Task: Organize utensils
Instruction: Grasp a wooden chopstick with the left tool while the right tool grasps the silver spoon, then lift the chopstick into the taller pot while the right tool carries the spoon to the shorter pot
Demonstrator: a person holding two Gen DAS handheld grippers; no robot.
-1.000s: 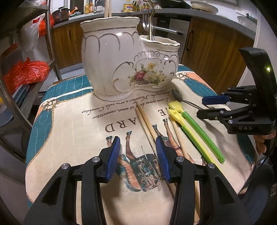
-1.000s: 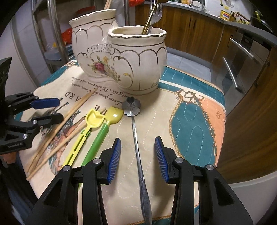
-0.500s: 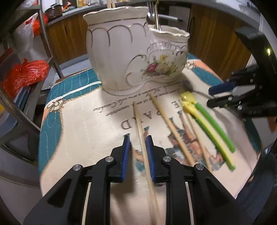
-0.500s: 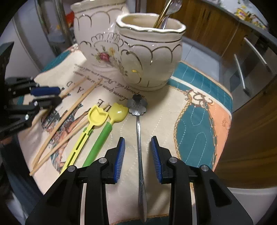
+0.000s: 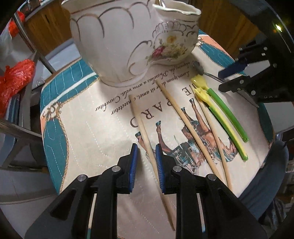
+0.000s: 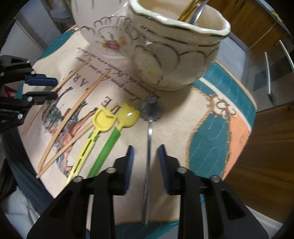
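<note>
Through my left wrist camera, my left gripper [image 5: 146,159] sits low over the quilted mat [image 5: 88,139], its blue pads narrowed either side of one wooden chopstick [image 5: 142,126]. The right pad seems to touch the stick; the left pad stands just off it, so I cannot tell whether it is truly pinched. Two more chopsticks [image 5: 185,125] lie to the right, then a yellow spoon [image 5: 218,114] and a green-handled spoon [image 5: 226,110] side by side near the mat's right edge. The double ceramic holder [image 5: 128,40] stands at the far edge. My right gripper [image 5: 237,77] shows at the far right, seen side-on. To the left the mat is bare up to its teal border, past which a metal rack [image 5: 27,88] stands close.

My right wrist camera shows what the other mostly hides: a metal spoon [image 6: 149,147] with a flower-shaped bowl, lying with its handle running toward the mat's near edge. My right gripper [image 6: 146,165] has its jaws moderately wide astride that handle, neither pad touching it. The holder's smaller cup [image 6: 183,55] fills the top, with utensil handles [image 6: 193,11] leaning inside. The plastic spoons [image 6: 110,125] lie just left of my left pad [image 6: 128,165]. The right side of the mat [image 6: 211,139] is open teal and peach cloth.
</note>
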